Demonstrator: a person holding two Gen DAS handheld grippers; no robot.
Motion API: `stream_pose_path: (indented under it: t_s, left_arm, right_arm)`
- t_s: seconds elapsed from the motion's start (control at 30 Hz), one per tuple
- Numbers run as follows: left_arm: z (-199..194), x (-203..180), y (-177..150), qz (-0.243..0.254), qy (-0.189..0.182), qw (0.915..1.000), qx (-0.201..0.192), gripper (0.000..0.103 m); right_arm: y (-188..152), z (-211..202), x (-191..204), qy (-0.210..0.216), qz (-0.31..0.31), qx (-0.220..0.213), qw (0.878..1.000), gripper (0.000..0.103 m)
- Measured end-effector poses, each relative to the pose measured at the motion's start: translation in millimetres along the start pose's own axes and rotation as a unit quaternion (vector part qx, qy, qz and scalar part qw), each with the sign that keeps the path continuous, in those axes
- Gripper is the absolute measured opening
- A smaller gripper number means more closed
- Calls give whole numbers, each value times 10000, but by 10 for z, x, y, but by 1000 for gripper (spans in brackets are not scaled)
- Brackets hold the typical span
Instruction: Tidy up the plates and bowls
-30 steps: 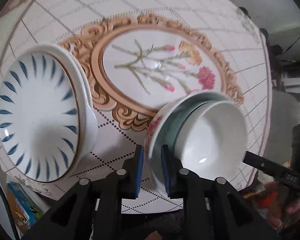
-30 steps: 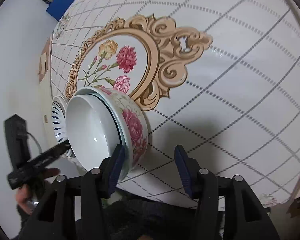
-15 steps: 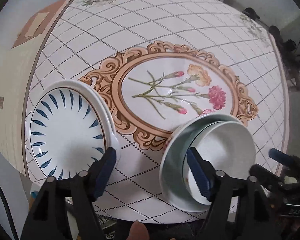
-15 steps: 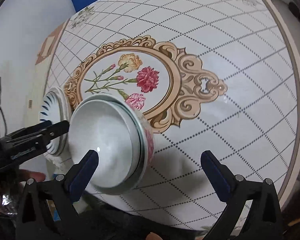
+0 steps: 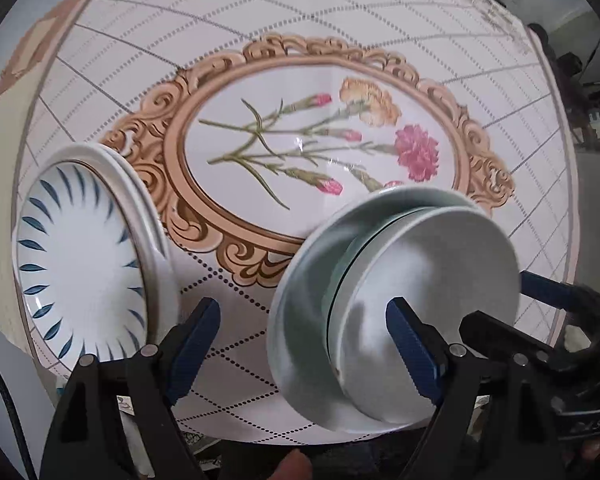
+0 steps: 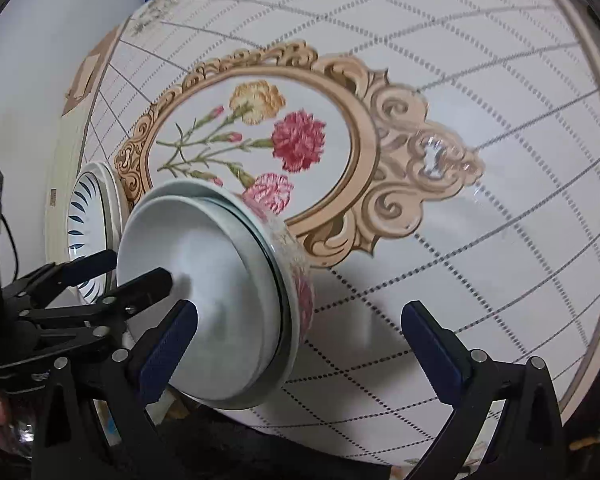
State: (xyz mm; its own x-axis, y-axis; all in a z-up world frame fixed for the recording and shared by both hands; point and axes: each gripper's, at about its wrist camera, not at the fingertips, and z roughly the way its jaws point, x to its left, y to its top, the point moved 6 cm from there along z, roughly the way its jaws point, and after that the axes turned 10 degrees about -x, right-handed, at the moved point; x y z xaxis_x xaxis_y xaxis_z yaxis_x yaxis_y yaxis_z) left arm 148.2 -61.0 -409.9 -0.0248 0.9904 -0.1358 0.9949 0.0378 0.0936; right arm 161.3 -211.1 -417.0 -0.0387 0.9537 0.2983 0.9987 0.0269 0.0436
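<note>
Scanning from the left, we list a stack of blue-leaf plates (image 5: 80, 264) near the table (image 5: 340, 32) edge; how many plates it holds we cannot make out, and the left gripper (image 5: 304, 340) hides its lower rim. Next, nested bowls (image 5: 400, 300): a plain white bowl (image 6: 204, 304) inside a rose-patterned bowl (image 6: 304, 292), whose pattern is blurred in the right wrist view. The bowls' near rim is hidden behind the right gripper (image 6: 300, 344).

A second ago the left jaws pinched the bowls' rim; they have just been opening and now stand spread, straddling that rim without pressing it. The right jaws have likewise just been opening and stand fully spread, one finger over the white bowl, holding nothing. The bowls rest on the table, overlapping the carnation medallion (image 6: 268, 136).
</note>
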Motion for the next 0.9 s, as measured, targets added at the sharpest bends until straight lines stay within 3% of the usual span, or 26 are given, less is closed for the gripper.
stream_pose_path:
  t_s: [0.23, 0.53, 0.7, 0.73, 0.9]
  left_arm:
    - [259, -5, -49, -254, -292, 9984, 401, 83]
    - [405, -5, -7, -440, -924, 9932, 555, 79]
    - [530, 55, 60, -579, -1372, 9866, 664, 74]
    - [535, 42, 74, -595, -1424, 9857, 674, 74]
    - [526, 84, 51, -583, -1579, 9836, 643, 73]
  right_arm:
    - [-40, 188, -20, 196, 224, 256, 9992, 95]
    - [-20, 319, -39, 708, 530, 366, 9954, 91]
    - [-6, 415, -43, 1225, 754, 548, 9881, 77]
    - [-11, 449, -39, 1323, 794, 600, 9862, 67]
    - [-10, 539, -37, 1520, 698, 617, 9840, 62]
